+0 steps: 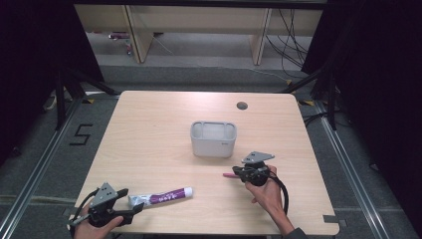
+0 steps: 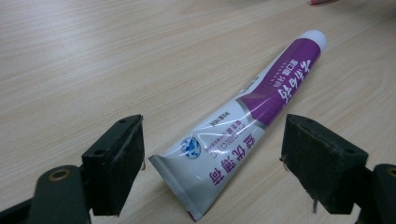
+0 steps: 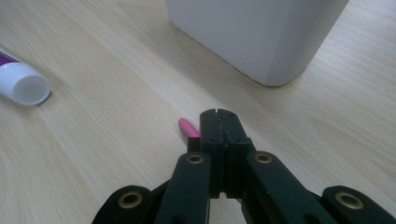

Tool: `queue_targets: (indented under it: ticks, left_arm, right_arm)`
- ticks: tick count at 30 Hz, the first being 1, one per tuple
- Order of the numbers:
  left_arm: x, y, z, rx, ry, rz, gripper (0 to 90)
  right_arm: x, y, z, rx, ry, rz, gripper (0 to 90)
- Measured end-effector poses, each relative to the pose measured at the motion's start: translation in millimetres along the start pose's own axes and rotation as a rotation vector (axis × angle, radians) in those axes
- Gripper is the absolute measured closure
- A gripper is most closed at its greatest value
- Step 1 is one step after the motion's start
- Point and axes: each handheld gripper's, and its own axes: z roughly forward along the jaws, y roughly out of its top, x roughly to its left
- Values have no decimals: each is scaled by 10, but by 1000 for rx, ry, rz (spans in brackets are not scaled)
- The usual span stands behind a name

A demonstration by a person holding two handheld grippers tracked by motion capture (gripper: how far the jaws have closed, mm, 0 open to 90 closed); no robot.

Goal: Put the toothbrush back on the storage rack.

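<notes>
At table's near right, right gripper (image 1: 238, 174) held low in a hand with wrist angled inward, 2 jaws pressed shut on a thin pink stick (image 3: 188, 127), tip protruding to the side; white bin (image 1: 213, 139) just beyond, at table centre. At near left, left gripper (image 2: 212, 161) held low and level, jaws spread wide, flanking crimped end of toothpaste tube (image 2: 243, 121) without contact; tube flat on table (image 1: 149, 129).
</notes>
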Motion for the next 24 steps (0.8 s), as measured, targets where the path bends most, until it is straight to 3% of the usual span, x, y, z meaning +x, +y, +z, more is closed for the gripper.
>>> queue_targets:
  ticks: [2,5,6,10,13,15,16,18,22,23,24]
  left_arm:
    - [2,2,-4,5,0,6,209]
    - [1,2,1,4,-1,8,209]
    - [1,2,0,3,-1,8,209]
    - [0,3,1,4,0,10,209]
    - [2,2,3,4,-5,11,209]
    - [3,3,3,2,-6,11,209]
    - [0,4,-1,5,1,11,209]
    - [0,4,-3,6,0,12,209]
    - [-1,4,-3,6,-3,13,209]
    - [-1,4,-3,6,-3,13,209]
    - [0,5,-3,6,-5,14,209]
  right_arm:
    - [1,12,40,12,2,-8,900]
    - [31,31,83,46,8,27,900]
    - [17,37,108,39,4,-1,900]
    - [29,58,172,60,-2,21,900]
    - [23,86,230,64,2,-12,900]
    - [30,105,255,79,-2,-8,900]
    - [52,106,277,68,-9,22,900]
    - [38,122,304,80,-3,-8,900]
    - [72,122,351,89,-5,14,900]
    - [51,128,361,83,1,-22,900]
    - [59,129,359,94,-2,-20,900]
